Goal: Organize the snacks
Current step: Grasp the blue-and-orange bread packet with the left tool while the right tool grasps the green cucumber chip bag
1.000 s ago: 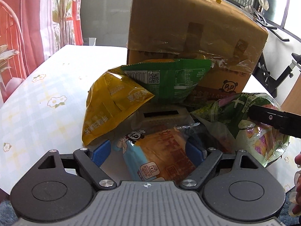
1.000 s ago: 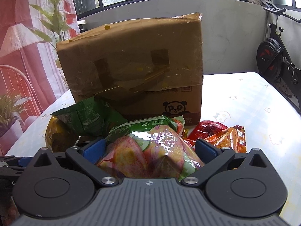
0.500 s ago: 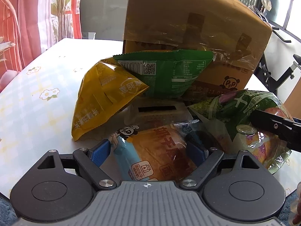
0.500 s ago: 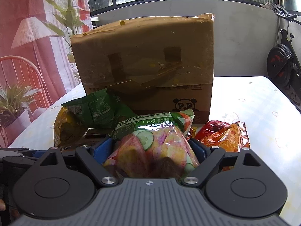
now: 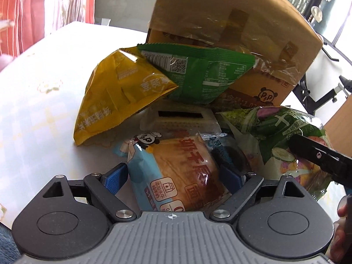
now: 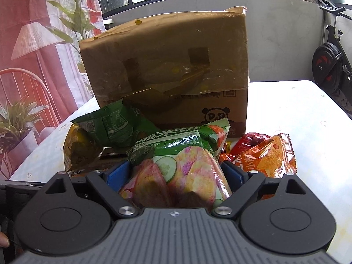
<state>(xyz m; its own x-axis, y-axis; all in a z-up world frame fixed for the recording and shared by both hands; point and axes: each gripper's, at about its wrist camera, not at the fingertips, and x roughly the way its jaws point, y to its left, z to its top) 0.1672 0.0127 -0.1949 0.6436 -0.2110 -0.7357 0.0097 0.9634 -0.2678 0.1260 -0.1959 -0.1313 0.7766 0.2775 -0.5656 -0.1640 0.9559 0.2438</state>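
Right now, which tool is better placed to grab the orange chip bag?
Right. The orange chip bag lies just beside the right tool, but that tool grips the cucumber rice-cracker bag. The left tool holds the bread pack.

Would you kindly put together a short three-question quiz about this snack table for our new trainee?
1. True or false: the left gripper has a bread packet between its fingers.
2. Which bag sits in the right gripper: A) cucumber chip bag, B) orange bag, C) yellow bag?
3. What stands behind the snacks?

Key: 1 true; 2 A; 3 a cardboard box.
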